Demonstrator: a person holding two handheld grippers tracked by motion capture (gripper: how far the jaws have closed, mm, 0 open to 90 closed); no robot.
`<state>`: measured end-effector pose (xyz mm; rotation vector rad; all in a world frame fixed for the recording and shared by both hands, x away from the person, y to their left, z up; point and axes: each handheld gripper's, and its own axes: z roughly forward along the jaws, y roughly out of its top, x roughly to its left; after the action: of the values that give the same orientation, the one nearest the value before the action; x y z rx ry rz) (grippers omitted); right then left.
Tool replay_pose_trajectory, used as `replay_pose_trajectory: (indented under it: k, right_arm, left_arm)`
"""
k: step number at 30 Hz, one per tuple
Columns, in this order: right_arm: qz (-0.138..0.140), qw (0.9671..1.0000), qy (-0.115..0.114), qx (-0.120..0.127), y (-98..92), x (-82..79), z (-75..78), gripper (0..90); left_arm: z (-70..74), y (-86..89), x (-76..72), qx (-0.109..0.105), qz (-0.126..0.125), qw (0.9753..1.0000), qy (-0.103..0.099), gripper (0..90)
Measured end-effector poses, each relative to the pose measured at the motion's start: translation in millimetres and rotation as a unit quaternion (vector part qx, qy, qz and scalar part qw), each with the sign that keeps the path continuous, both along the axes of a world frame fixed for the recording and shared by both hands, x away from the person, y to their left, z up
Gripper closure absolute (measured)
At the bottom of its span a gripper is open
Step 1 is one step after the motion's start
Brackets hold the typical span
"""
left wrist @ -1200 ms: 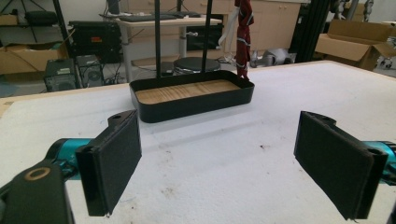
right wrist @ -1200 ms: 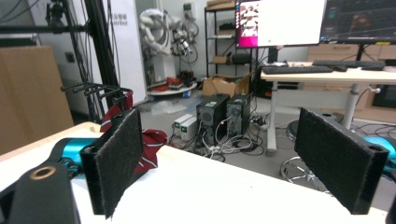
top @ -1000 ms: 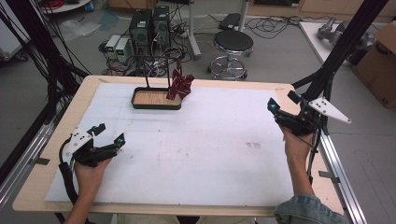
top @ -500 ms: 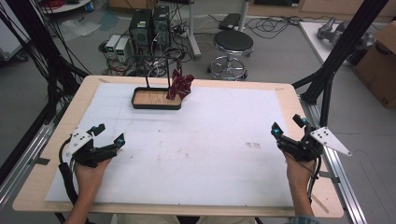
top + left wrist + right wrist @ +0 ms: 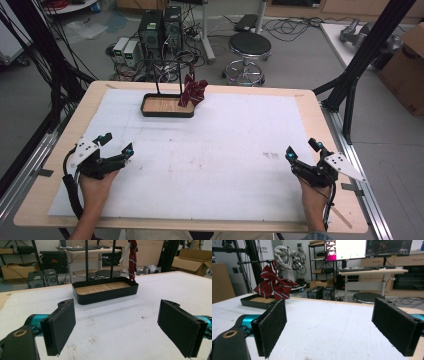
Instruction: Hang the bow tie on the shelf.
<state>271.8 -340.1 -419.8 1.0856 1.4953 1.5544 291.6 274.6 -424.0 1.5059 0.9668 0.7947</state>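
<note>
The right gripper (image 5: 305,150) has moved away from the black tray (image 5: 167,106), dropping from a raised position near the table's right edge to rest low on the white mat (image 5: 210,150), nearer the person, jaws spread.

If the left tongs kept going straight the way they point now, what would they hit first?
Probably the black tray: it sits straight ahead between the open left tongs, with bare white mat before it. Depth is uncertain.
</note>
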Motion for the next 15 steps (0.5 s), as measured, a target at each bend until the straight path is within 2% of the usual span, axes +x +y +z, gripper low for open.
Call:
replay_pose_trajectory:
  k: [4,10,15]
  right_arm:
    - [0.001,1.0,0.007,0.004,1.0,-2.8,-6.5,11.8]
    - [0.004,0.9989,0.042,-0.019,9.9,-5.7,-17.7,11.8]
    - [0.004,0.9989,0.04,-0.024,11.5,-6.5,-19.3,11.8]
  left_arm:
    - [-0.1,-0.1,0.2,-0.001,0.001,1.0,0.0,15.2]
    - [-0.1,-0.2,0.4,-0.005,-0.001,1.0,0.001,15.2]
    - [-0.2,-0.4,0.5,-0.004,0.0,1.0,0.001,15.2]
